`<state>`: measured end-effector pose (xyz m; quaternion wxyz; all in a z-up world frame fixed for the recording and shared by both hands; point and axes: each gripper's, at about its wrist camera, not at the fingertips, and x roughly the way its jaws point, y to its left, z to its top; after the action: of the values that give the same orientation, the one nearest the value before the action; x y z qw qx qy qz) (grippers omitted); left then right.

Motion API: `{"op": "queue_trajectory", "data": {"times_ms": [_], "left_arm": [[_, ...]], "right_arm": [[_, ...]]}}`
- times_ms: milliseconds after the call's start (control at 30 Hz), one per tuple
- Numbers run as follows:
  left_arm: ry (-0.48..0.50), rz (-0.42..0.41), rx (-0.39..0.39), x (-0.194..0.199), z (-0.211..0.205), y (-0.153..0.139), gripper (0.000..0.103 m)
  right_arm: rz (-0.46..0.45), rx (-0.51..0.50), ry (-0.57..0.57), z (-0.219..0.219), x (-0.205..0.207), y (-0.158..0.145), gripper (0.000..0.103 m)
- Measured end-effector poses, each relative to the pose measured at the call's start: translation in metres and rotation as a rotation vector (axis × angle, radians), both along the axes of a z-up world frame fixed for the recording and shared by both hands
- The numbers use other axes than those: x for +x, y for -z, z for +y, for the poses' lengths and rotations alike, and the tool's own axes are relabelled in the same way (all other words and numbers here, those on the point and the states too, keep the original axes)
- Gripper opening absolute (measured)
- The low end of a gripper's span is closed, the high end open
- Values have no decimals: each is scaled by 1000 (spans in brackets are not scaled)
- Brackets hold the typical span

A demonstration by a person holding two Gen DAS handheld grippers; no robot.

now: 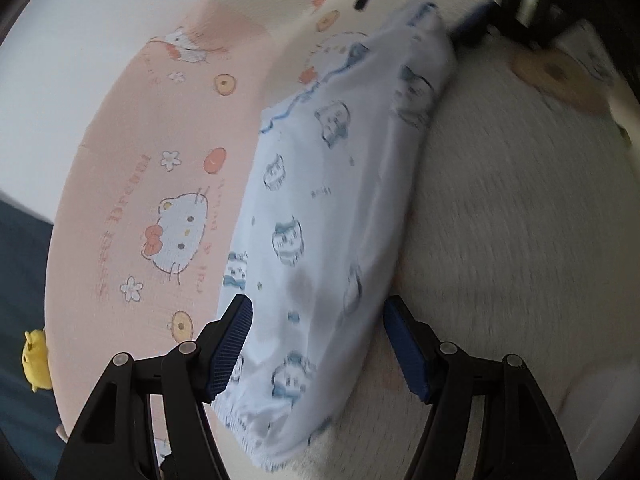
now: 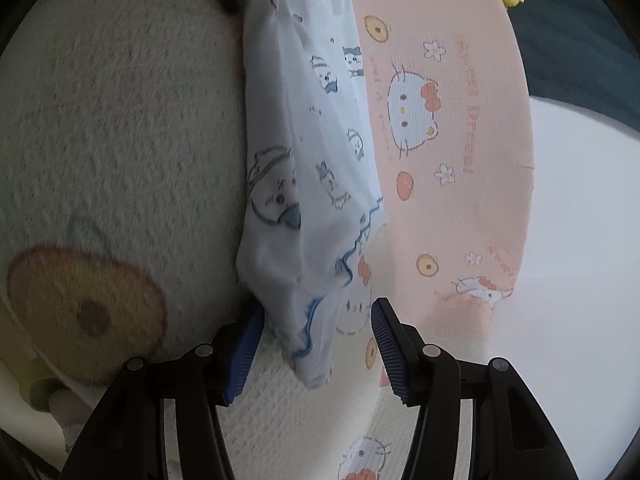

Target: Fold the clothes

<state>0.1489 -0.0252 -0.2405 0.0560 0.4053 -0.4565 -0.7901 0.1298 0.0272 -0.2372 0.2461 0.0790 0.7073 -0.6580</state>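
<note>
So the white garment (image 1: 320,208) with little blue cartoon prints is lying folded into a long narrow strip on the bed, sitting right where the pink cartoon-cat sheet (image 1: 152,168) is meeting the cream fuzzy blanket (image 1: 520,200). Both claws are sitting wide open, one at each end of the strip: the left gripper (image 1: 318,344) has the cuffed end between its fingers without pinching it, and the right gripper (image 2: 318,346) is doing the same at the blue-trimmed end. A yellow plush toy (image 1: 36,354) is peeking in past the sheet's edge.

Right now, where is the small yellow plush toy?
The yellow plush toy sits at the left view's lower-left edge, on the dark blue surface beside the pink blanket.
</note>
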Motion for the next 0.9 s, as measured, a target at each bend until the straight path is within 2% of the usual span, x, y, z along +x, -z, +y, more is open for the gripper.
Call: {"op": "queue_trajectory", "data": {"times_ms": [33, 100, 167, 200, 267, 300, 367, 467, 533, 567, 600, 767, 900], "left_arm": [[3, 10, 1, -3, 2, 1, 66], [21, 9, 4, -3, 2, 1, 66], [39, 3, 9, -2, 1, 1, 64], [42, 0, 19, -2, 0, 0, 62], [37, -6, 51, -1, -5, -1, 57], [36, -11, 69, -1, -7, -2, 52], [37, -12, 84, -1, -7, -1, 49], [17, -30, 145, -1, -9, -3, 45], [0, -45, 192, -2, -10, -4, 37], [-8, -53, 215, -2, -11, -4, 28], [-23, -68, 259, -4, -14, -6, 22], [-137, -140, 495, -20, -36, -17, 15], [-250, -165, 694, -25, -53, -22, 15]], "right_arm": [[-4, 0, -3, 0, -1, -1, 55], [-39, -14, -3, -1, -5, 0, 47], [-77, -22, 2, 2, -3, 3, 31], [-76, -10, -4, 4, 1, 9, 20], [-66, 10, -16, 6, 8, 17, 11], [-73, 4, -9, 6, 8, 17, 11], [-89, -10, 5, 5, 8, 17, 10], [-218, -89, 67, 2, -6, 2, 10], [-312, -137, 114, 0, -15, -9, 10], [-361, -160, 139, 0, -22, -15, 10], [-411, -184, 163, -1, -29, -21, 10], [-718, -324, 347, -1, -70, -48, 11], [-847, -371, 442, -3, -90, -55, 11]]}}
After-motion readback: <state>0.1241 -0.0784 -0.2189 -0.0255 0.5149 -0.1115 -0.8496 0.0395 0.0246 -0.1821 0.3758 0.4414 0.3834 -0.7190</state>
